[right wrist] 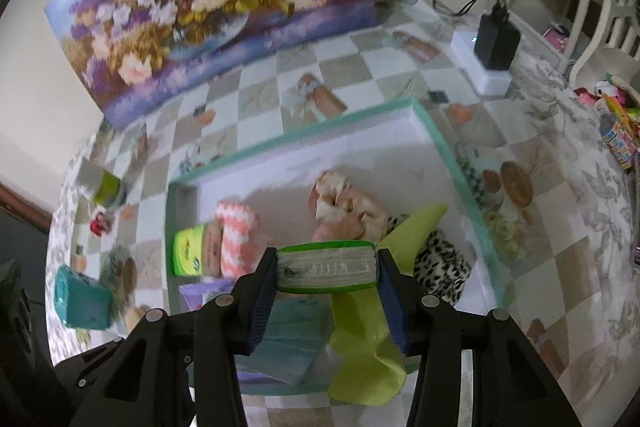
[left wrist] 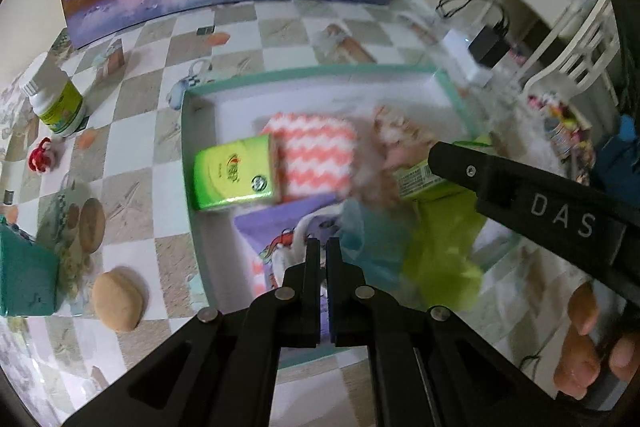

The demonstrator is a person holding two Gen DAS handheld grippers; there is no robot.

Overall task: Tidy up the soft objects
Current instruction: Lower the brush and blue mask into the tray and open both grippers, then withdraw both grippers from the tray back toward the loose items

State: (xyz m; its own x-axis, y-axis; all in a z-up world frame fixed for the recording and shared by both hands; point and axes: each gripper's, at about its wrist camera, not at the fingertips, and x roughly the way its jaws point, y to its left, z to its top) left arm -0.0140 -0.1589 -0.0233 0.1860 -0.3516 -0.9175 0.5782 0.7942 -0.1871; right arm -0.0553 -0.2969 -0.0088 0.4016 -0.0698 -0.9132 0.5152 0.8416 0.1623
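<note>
Black right gripper [right wrist: 327, 269] clamps a green-edged tissue pack [right wrist: 327, 267] above the teal-rimmed white tray [right wrist: 320, 123]; leopard-print cloth [right wrist: 440, 259] lies at four o'clock, while the left gripper [left wrist: 323, 251] hangs closed, empty.

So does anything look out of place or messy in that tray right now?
Somewhat. A lime-green cloth lies crumpled and spills over the near rim of the tray, unlike the folded pink zigzag towel. A teal tissue pack sits on the tablecloth outside the tray.
</note>
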